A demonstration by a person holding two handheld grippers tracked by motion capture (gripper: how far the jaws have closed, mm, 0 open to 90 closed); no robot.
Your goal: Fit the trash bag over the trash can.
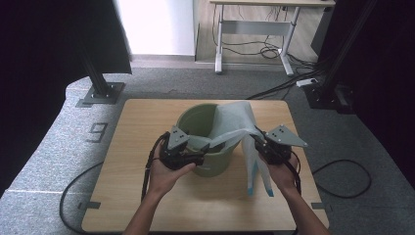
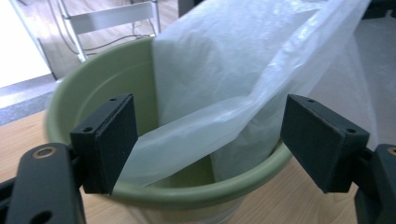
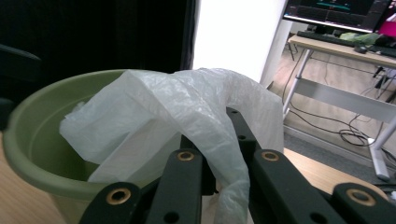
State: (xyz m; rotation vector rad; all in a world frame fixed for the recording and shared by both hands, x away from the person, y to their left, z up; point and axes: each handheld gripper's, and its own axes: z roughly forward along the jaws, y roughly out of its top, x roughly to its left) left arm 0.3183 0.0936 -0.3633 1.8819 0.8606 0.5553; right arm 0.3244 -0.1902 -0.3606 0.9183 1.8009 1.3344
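R tongs (image 3: 219, 186) clamp the bag (image 1: 235, 122) at bin (image 1: 195, 117) rim; L tongs (image 2: 210, 140), wide open & empty, straddle bag's loose edge just ahead, so L nearer.

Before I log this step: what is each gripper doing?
Left gripper: open, jaws either side of the plastic bag.
Right gripper: shut on the plastic bag.

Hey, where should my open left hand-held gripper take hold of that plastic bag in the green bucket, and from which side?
Probably the loose flap of the plastic bag that drapes across the near rim of the bucket. It already lies between the open jaws of the left hand-held gripper, so come in from the person's side over the rim and close on that thin, flat edge.
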